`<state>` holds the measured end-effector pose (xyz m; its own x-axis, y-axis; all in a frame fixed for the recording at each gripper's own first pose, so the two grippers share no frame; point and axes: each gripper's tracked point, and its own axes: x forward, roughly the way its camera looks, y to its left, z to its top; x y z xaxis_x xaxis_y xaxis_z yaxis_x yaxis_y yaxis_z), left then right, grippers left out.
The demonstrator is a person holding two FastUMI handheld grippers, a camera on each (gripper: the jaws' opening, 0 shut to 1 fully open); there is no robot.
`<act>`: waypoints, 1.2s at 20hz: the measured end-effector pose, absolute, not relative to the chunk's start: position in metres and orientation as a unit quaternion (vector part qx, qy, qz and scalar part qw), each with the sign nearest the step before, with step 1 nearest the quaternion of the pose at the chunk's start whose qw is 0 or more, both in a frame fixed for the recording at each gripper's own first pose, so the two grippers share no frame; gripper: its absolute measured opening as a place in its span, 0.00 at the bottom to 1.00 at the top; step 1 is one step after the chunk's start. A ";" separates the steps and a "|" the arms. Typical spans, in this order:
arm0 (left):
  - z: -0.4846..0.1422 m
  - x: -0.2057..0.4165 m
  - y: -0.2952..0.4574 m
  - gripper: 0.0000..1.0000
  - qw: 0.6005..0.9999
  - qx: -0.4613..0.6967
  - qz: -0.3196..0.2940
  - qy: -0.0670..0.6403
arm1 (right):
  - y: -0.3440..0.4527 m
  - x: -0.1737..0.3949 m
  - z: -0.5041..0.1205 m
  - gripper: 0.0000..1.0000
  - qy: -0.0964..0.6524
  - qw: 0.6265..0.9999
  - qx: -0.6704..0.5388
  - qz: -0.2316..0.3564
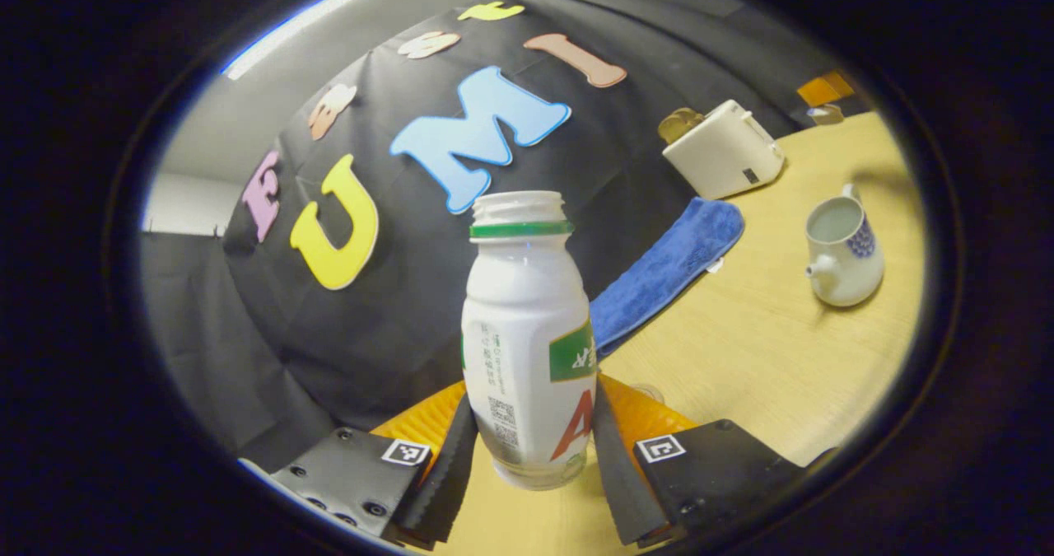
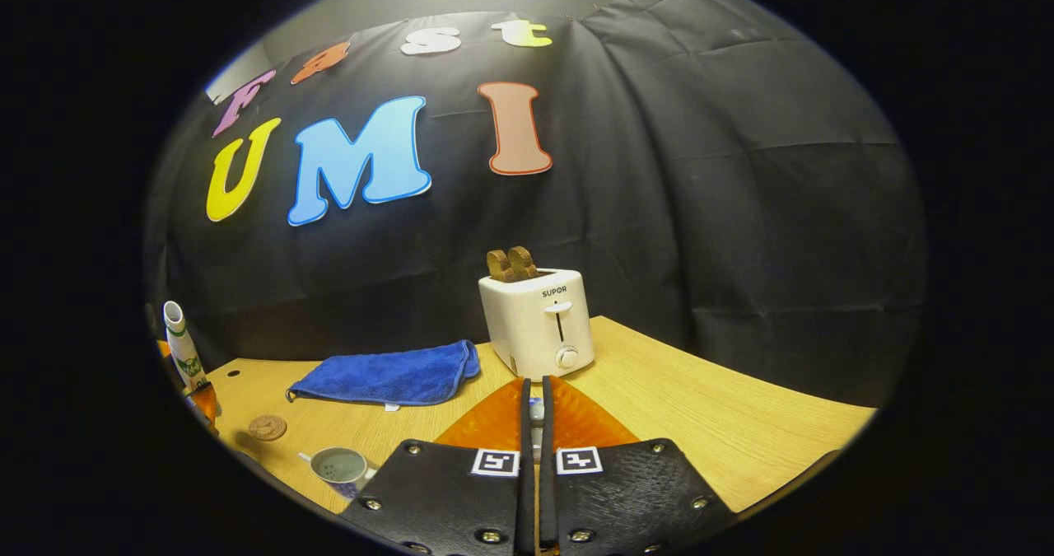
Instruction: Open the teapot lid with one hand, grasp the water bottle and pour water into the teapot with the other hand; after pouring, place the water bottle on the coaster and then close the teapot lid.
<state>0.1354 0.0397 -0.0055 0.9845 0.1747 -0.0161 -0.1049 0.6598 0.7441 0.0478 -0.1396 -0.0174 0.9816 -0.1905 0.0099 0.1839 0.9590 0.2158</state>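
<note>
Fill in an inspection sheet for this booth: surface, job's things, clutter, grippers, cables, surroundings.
Surface: wooden table.
Job's things: bottle uncapped, roughly upright; teapot open, standing on the table; coaster bare, near the teapot.
Clutter: toaster with bread in it; blue cloth beside it.
Grippers: left gripper shut on the bottle; right gripper closed on a small pale thing, probably the lid.
Cables: nothing seen.
Surroundings: black cloth wall behind the table.
</note>
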 end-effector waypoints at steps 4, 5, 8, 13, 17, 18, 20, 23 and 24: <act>0.014 0.138 0.018 0.71 0.866 0.495 0.072 0.011 | -0.142 0.047 -0.017 0.02 -0.015 0.989 0.106 -0.098; 0.017 0.140 0.012 0.70 0.854 0.516 0.070 0.006 | -0.142 0.047 -0.018 0.02 -0.015 0.989 0.106 -0.099; 0.015 0.146 -0.005 0.82 0.835 0.547 0.053 0.003 | -0.143 0.048 -0.020 0.02 -0.012 0.989 0.108 -0.100; 0.015 0.152 -0.021 0.76 0.801 0.597 0.044 -0.001 | -0.144 0.048 -0.023 0.02 -0.008 0.988 0.113 -0.101; 0.013 0.155 -0.038 0.79 0.763 0.645 0.036 -0.010 | -0.147 0.050 -0.025 0.02 -0.006 0.987 0.120 -0.103; 0.011 0.156 -0.042 0.76 0.757 0.652 0.033 -0.010 | -0.148 0.050 -0.026 0.02 -0.005 0.987 0.123 -0.104; 0.006 0.159 -0.049 0.76 0.748 0.663 0.027 -0.009 | -0.150 0.050 -0.028 0.02 -0.003 0.986 0.129 -0.104; 0.006 0.160 -0.055 0.71 0.725 0.688 0.026 -0.011 | -0.154 0.049 -0.028 0.02 -0.002 0.984 0.140 -0.107; 0.004 0.161 -0.058 0.82 0.718 0.695 0.024 -0.011 | -0.156 0.050 -0.030 0.02 -0.002 0.984 0.141 -0.109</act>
<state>0.1609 -0.0578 0.0044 0.9985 0.0195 0.0502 -0.0508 0.0326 0.9982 0.0496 -0.1559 -0.0300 0.9763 -0.2146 -0.0274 0.2137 0.9366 0.2778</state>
